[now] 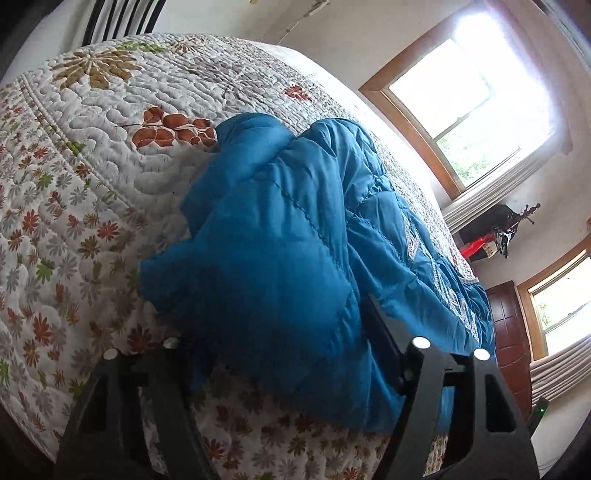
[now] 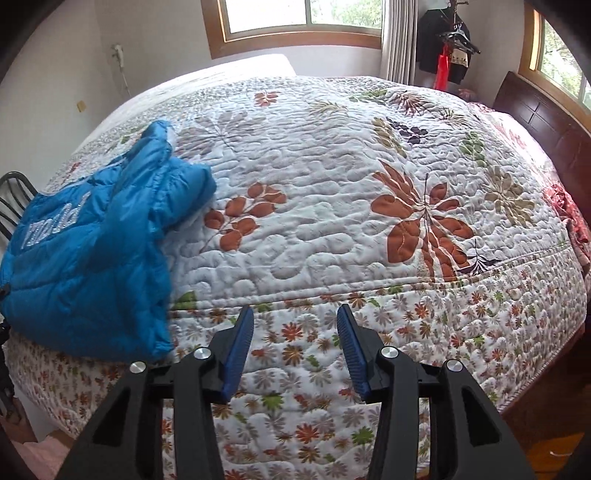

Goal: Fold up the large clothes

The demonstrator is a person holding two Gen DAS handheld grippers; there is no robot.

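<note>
Jacket [image 2: 88, 258], blue and quilted, lies bunched at my bed's [image 2: 332, 166] near edge on a floral quilt. Left tongs [image 1: 288, 354] buried in it, grip unclear. Right tongs [image 2: 295, 325] apart, empty. Windows [image 2: 295, 18] behind.

Left hand-held gripper [image 1: 291, 354] fingertips under jacket [image 1: 280, 236]

The jacket [image 2: 92, 236] lies on the quilt [image 2: 332, 206] at the bed's near edge, left in the right wrist view. The right gripper [image 2: 295, 332] hovers over the quilt's border, right of the jacket and apart from it. In the left wrist view the jacket [image 1: 280, 251] fills the space between the left gripper's fingers [image 1: 384, 332]. Windows [image 2: 295, 18] and a headboard [image 2: 546, 118] stand beyond the bed.
</note>
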